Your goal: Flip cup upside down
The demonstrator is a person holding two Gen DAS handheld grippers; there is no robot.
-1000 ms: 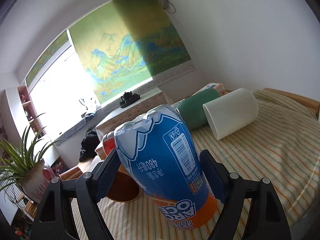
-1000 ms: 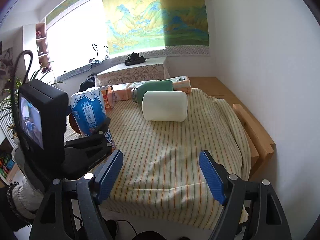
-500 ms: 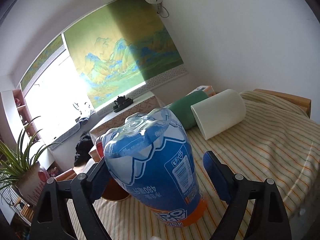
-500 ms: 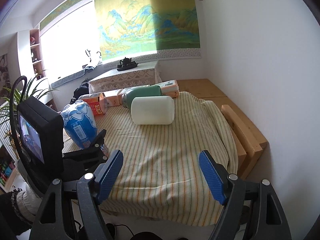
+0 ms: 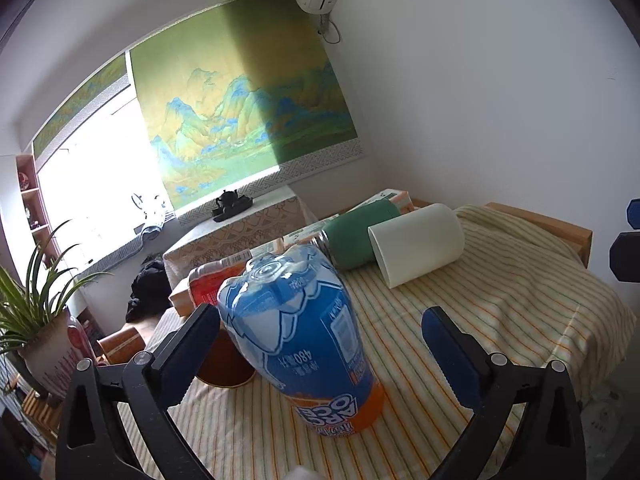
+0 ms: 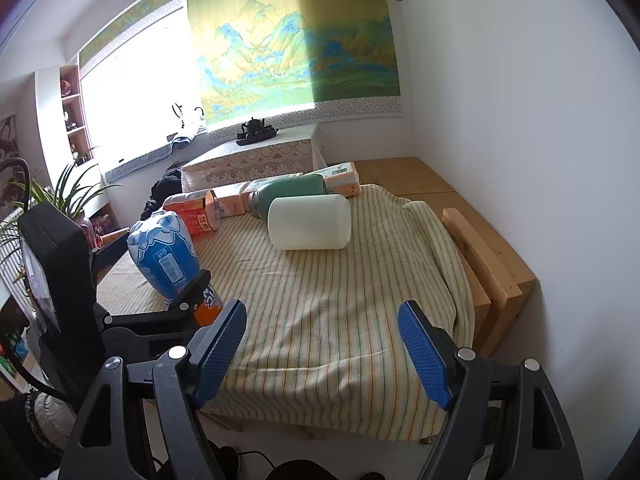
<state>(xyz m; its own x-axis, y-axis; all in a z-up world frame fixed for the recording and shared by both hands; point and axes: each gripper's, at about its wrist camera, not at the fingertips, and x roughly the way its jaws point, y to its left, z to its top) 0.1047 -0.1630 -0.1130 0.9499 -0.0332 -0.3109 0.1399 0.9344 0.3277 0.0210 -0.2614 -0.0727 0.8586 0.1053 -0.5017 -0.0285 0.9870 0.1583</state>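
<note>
A blue and orange plastic cup [image 5: 304, 332] stands upside down on the striped cloth, mouth down; it also shows in the right wrist view [image 6: 168, 256]. My left gripper [image 5: 320, 344] is open, its jaws on either side of the cup and apart from it. My right gripper [image 6: 320, 344] is open and empty, low over the near edge of the table. A white cup [image 5: 416, 244] lies on its side farther back, and shows in the right wrist view [image 6: 310, 222].
A green flask [image 5: 356, 236] lies behind the white cup. Orange and white cartons [image 6: 192, 212] lie at the back left. A brown round container [image 5: 224, 364] sits left of the blue cup. The striped cloth [image 6: 340, 300] covers a wooden table [image 6: 500, 264]. A potted plant [image 5: 36, 320] stands at the left.
My left gripper has opened, let go of the blue cup and drawn back. The cup now stands free, upside down. My right gripper has pulled back a little.
</note>
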